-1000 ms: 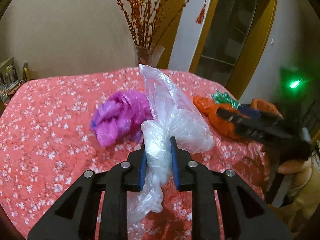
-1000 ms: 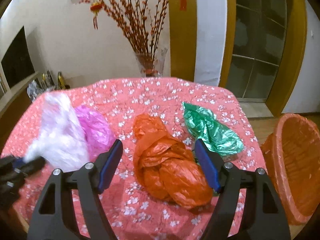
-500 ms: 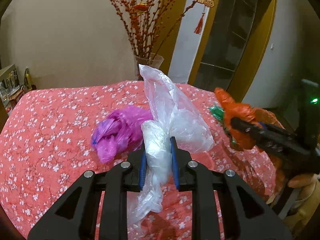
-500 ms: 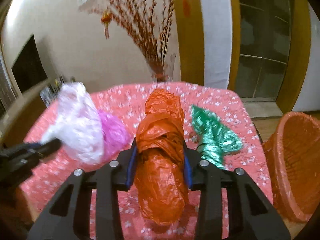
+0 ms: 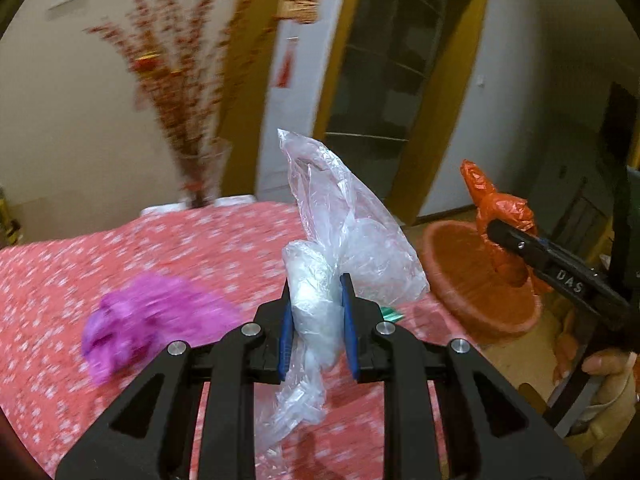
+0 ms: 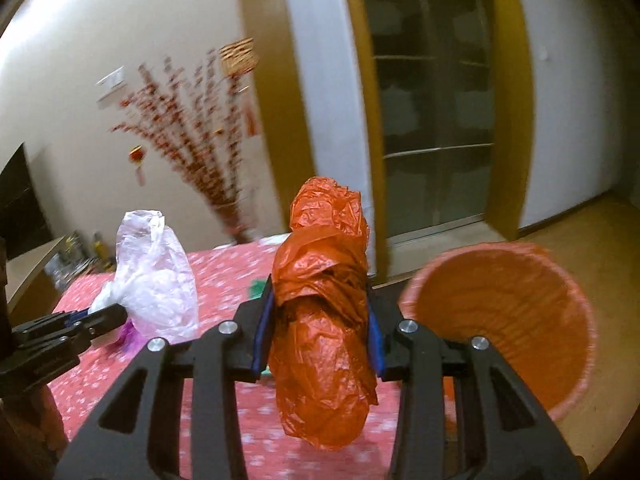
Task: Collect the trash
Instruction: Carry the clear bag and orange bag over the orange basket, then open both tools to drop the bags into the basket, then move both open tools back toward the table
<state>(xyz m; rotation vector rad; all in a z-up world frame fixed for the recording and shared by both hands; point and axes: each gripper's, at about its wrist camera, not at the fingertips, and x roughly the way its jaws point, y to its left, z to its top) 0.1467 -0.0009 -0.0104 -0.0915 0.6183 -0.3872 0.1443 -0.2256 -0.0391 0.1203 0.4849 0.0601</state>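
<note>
My left gripper (image 5: 316, 312) is shut on a clear plastic bag (image 5: 344, 232) and holds it above the red flowered tablecloth (image 5: 180, 248). My right gripper (image 6: 318, 320) is shut on a crumpled orange plastic bag (image 6: 324, 300), held in the air to the left of the orange trash basket (image 6: 520, 320). In the left wrist view the orange bag (image 5: 500, 212) hangs over the basket (image 5: 460, 272). A purple bag (image 5: 152, 316) lies on the table. A bit of a green bag (image 5: 390, 313) shows behind my left fingers.
A glass vase of red-berried branches (image 5: 200, 176) stands at the table's far edge. The basket stands on the wooden floor (image 6: 580, 224) to the right of the table. A glazed door with a yellow frame (image 6: 436, 120) is behind. The left gripper also shows in the right wrist view (image 6: 104, 316).
Both grippers have swung right toward the basket, carrying their bags. A second ago my right gripper was open around the orange bag on the table; it has since shut on it and lifted it.
</note>
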